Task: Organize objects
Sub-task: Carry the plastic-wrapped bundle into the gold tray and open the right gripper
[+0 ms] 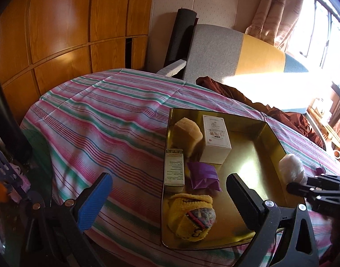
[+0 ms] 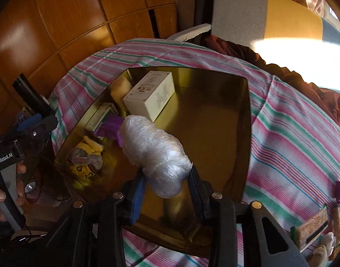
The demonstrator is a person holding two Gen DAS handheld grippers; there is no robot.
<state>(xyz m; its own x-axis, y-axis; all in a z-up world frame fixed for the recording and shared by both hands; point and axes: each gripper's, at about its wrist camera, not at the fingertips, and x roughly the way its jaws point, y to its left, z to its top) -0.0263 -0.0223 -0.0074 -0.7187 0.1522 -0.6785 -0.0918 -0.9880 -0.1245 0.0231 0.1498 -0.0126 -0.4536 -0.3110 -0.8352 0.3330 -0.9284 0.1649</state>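
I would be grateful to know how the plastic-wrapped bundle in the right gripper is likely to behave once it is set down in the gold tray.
The plastic-wrapped bundle looks soft and light: the right gripper holds it by one end and it does not sag. Its crinkled film is probably slippery against the pads. Being rounded, it may roll a little on the smooth gold tray.

Both grippers are black plastic with brass-coloured rivets; each has one blue-padded and one black ribbed pad. The left gripper (image 2: pixel 25 124) bears white "GenRobot.AI" lettering; bare-skinned hand (image 2: pixel 5 191) grips its grey handle.
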